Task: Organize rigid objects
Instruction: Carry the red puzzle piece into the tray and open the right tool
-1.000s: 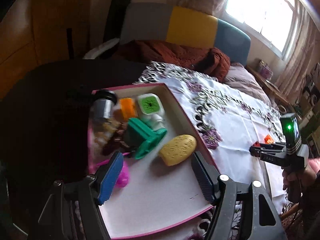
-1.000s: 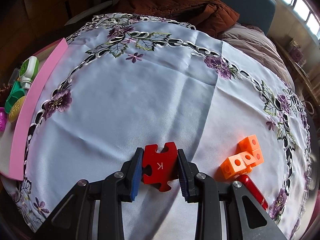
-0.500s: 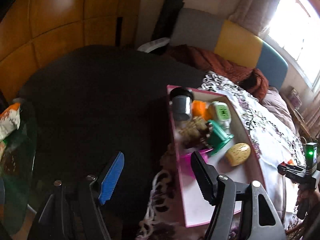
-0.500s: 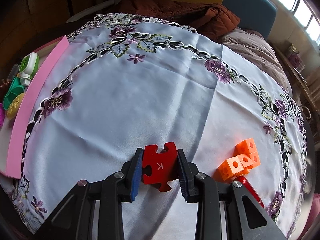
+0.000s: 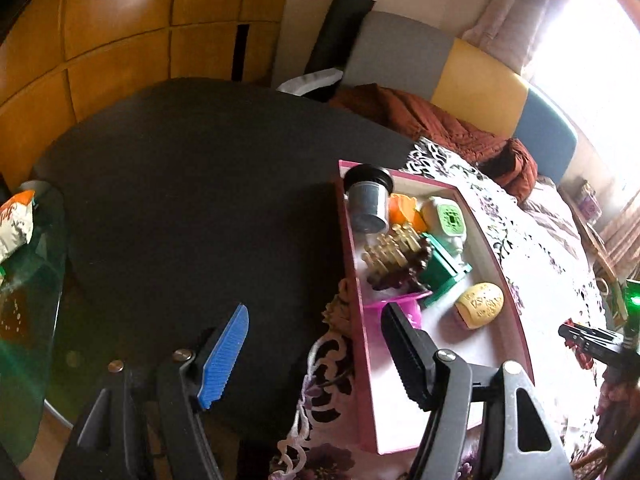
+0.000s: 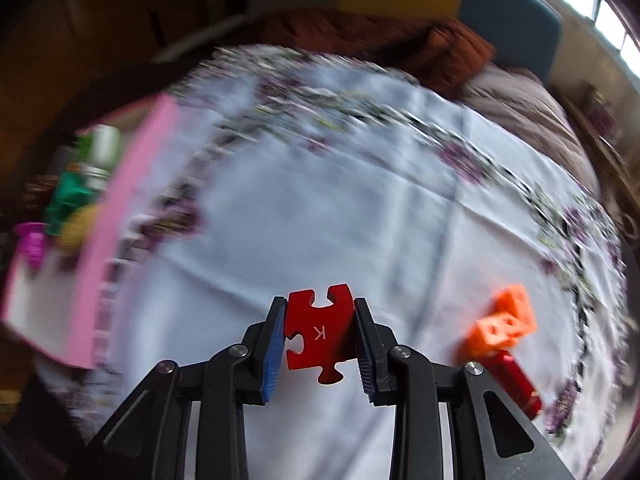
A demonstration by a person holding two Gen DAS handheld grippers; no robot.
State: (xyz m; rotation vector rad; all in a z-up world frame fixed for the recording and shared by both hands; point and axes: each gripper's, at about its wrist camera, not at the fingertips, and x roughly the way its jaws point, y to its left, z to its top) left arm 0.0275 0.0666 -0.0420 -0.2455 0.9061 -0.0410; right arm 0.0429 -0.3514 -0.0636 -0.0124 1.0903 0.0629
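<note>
Room to move is widest over the pale embroidered tablecloth [image 6: 340,208], which lies bare across its whole middle. Your right gripper [image 6: 320,338] has its fingers clamped tight on the red puzzle piece [image 6: 320,336], one pad on each side edge, the piece lifted clear of the cloth with its letter K facing the camera. Just right of that gripper, near the cloth's embroidered border, sit the orange cubes [image 6: 504,322], with a red cylinder [image 6: 516,380] touching them on the near side; both are close to the right finger, so that flank is tight.

Your left gripper [image 5: 316,356] stands wide open with nothing between its fingers. Its blue-padded finger [image 5: 224,356] hangs over the dark tabletop [image 5: 192,200], and the black finger [image 5: 404,356] sits over the pink tray [image 5: 360,360], just inside its near-left wall. The tray's far end is crowded: a grey cup [image 5: 368,204], an orange block [image 5: 404,214], a green-and-white device [image 5: 446,224], a green stand [image 5: 444,274], wooden pegs [image 5: 394,250], and a magenta piece [image 5: 404,308]. A yellow oval [image 5: 480,306] lies alone towards the right wall. The tray's near half is open white floor. In the right wrist view the tray's pink wall [image 6: 120,216] is blurred at the far left, well apart from the held piece.
</note>
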